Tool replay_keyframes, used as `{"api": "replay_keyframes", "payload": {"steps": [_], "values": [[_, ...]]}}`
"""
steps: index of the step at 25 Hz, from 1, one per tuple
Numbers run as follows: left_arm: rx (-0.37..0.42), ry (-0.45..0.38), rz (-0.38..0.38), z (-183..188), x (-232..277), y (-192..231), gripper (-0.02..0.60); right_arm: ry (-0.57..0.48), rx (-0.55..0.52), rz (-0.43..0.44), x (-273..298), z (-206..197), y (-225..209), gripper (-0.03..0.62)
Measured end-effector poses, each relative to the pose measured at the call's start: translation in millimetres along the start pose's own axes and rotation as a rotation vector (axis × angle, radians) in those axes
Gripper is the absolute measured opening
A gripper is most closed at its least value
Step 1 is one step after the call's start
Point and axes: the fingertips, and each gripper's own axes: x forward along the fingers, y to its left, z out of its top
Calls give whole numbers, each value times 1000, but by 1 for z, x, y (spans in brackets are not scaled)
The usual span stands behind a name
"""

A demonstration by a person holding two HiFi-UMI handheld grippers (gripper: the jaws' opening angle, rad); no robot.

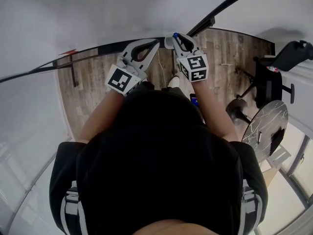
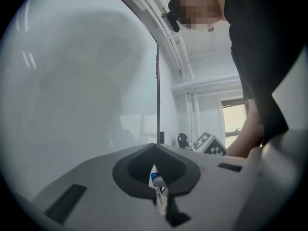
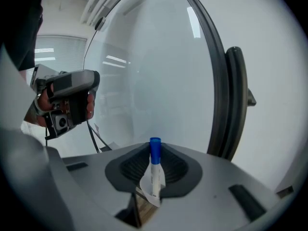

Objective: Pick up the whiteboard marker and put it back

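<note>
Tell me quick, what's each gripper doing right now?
Left gripper: closed, tips together.
Right gripper: closed on the blue-capped whiteboard marker.

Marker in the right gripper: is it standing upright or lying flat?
Upright: the marker stands blue end up, pinched by the right gripper.

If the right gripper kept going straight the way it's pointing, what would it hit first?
The right gripper would likely meet the white board ahead, the blue-capped marker it grips touching first; the dark frame sits off right. Depth is unclear.
</note>
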Motion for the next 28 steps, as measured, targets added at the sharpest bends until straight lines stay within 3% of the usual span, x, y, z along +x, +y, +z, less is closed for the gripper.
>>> {"api": "replay_keyframes", "payload": {"steps": [17, 28], "values": [[31, 15, -19, 7, 8, -4, 3, -168, -34, 76, -49, 82, 18, 66], [54, 9, -39, 31, 14, -5, 3, -284, -35, 104, -94, 138, 25, 66]]}}
